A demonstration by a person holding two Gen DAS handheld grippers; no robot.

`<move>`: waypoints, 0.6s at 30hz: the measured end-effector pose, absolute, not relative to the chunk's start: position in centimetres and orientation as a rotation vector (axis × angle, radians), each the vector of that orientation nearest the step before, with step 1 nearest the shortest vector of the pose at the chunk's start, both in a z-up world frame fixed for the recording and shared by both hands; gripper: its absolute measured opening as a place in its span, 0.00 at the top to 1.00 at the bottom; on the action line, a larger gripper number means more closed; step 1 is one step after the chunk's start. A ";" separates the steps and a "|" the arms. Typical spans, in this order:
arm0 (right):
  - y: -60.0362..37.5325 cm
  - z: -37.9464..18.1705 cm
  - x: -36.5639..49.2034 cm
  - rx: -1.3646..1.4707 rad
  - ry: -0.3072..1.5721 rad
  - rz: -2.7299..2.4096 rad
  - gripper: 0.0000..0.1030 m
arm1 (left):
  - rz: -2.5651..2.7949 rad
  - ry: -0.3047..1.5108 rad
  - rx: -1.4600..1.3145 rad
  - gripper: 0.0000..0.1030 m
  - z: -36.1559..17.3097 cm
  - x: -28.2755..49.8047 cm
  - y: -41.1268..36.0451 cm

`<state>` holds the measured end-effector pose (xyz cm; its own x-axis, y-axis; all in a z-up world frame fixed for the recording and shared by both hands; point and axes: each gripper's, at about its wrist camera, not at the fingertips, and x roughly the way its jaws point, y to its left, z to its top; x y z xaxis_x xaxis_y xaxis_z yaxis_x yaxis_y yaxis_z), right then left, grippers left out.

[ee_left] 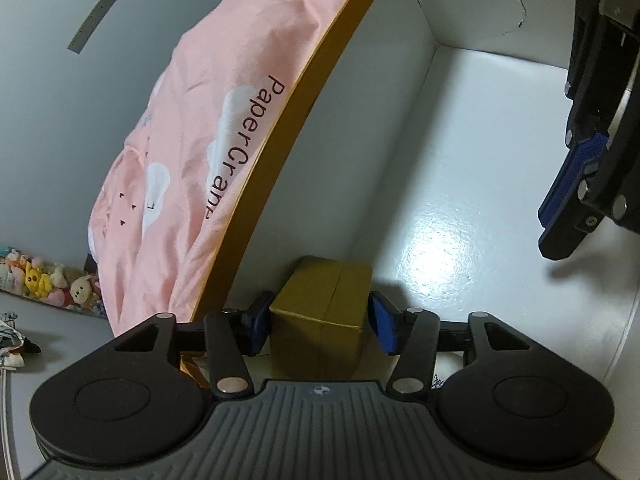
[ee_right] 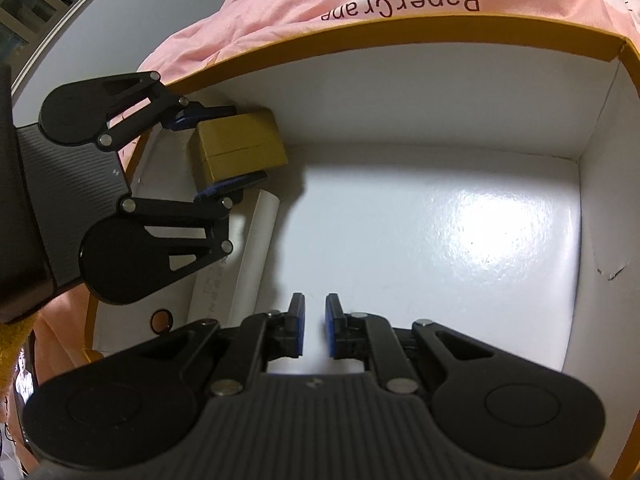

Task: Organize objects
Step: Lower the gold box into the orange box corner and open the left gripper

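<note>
My left gripper (ee_left: 318,322) is shut on a small brown cardboard box (ee_left: 320,304) and holds it inside a large open carton with white inner walls (ee_left: 400,120) and an orange rim (ee_left: 280,152). In the right wrist view the same brown box (ee_right: 240,144) sits between the left gripper's blue pads (ee_right: 218,152) near the carton's left corner. My right gripper (ee_right: 315,326) hovers over the carton's glossy white floor (ee_right: 460,240), its pads nearly closed with a narrow gap and nothing between them. It also shows in the left wrist view (ee_left: 572,200) at the upper right.
A pink cloud-print cloth (ee_left: 192,140) printed "PaperCrane" lies against the carton's outside. A white paper roll (ee_right: 256,248) lies along the carton's left wall. Small plush toys (ee_left: 48,280) line the far left. A patterned item (ee_left: 12,336) lies on the grey surface.
</note>
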<state>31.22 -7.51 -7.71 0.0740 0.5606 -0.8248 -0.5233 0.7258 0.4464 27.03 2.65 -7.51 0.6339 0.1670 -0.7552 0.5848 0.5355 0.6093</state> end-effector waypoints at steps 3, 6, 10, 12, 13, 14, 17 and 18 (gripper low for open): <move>-7.2 -7.7 31.3 0.030 1.251 0.810 0.88 | -0.284 0.867 1.004 0.36 -7.3 26.6 2.8; -7.3 -7.8 31.4 0.033 1.252 0.807 0.88 | -0.259 0.849 0.991 0.36 -6.8 26.4 3.2; -7.3 -7.7 31.2 0.034 1.247 0.806 0.88 | -0.257 0.858 0.939 0.36 -6.1 26.4 3.8; -7.2 -7.6 31.3 0.037 1.240 0.806 0.88 | -0.253 0.861 0.897 0.41 -5.8 26.3 4.1; -7.2 -7.5 31.3 0.038 1.237 0.806 0.88 | -0.254 0.866 0.870 0.42 -5.5 26.2 4.3; -7.1 -7.5 31.4 0.038 1.234 0.805 0.88 | -0.253 0.869 0.845 0.42 -5.3 26.2 4.5; -7.0 -7.0 32.0 0.053 1.211 0.791 0.88 | -0.195 0.872 0.734 0.45 -4.1 25.9 5.4; -6.8 -6.9 32.4 0.059 1.201 0.782 0.88 | -0.165 0.868 0.688 0.45 -3.6 25.7 5.8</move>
<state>32.36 -6.82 -6.86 0.1371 0.5701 -0.8100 -0.5104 0.7415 0.4355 25.68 5.80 -3.59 0.6489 0.1361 -0.7486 0.4010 0.7750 0.4885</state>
